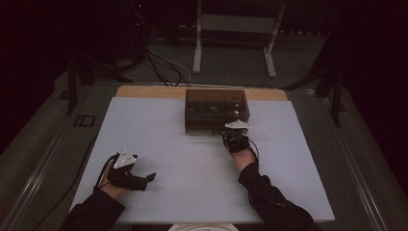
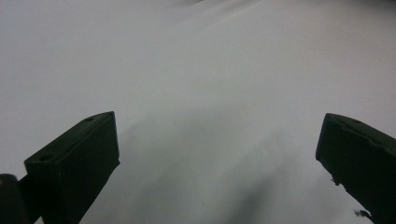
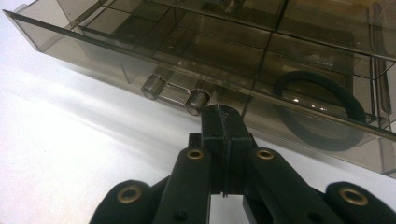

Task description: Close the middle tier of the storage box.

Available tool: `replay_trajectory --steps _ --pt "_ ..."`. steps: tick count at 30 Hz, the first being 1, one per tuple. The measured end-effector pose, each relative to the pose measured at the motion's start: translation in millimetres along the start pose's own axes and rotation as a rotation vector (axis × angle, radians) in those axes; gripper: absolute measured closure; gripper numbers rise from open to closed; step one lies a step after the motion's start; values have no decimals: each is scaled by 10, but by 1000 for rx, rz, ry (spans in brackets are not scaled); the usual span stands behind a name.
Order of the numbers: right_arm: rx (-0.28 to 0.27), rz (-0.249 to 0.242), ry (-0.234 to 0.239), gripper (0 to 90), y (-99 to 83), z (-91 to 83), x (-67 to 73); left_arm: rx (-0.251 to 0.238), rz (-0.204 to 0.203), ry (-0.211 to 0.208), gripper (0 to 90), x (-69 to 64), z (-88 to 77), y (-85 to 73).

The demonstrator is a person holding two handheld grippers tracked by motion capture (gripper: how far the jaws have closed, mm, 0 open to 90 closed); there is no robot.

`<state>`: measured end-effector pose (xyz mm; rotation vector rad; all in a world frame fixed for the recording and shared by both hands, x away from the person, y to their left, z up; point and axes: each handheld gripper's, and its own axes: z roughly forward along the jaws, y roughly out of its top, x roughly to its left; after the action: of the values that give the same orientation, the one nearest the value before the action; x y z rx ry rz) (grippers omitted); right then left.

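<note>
At upper centre of the high view, a smoky transparent drawer box (image 1: pixel 217 110) sits on the white table (image 1: pixel 163 144). The right gripper (image 3: pixel 223 122), jaws pressed together with nothing between them, noses up just beside the drawer's clear handle (image 3: pixel 175 92), apparently to pull it. A black ring (image 3: pixel 320 95) lies inside. The left gripper (image 1: pixel 129 169) rests at lower left, jaws wide apart, evidently idle.

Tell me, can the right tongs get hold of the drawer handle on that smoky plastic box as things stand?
Probably yes. The right tongs sit shut just below the drawer handle with nothing between, but they'd need to open first.
</note>
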<state>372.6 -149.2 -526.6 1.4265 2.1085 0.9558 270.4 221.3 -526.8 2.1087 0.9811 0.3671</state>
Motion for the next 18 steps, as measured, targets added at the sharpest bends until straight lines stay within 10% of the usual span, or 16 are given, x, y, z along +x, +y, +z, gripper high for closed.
replay_trajectory --steps 18 --pt "8 5 -12 900 33 66 -27 -1 -3 -2 9 0 0 1"
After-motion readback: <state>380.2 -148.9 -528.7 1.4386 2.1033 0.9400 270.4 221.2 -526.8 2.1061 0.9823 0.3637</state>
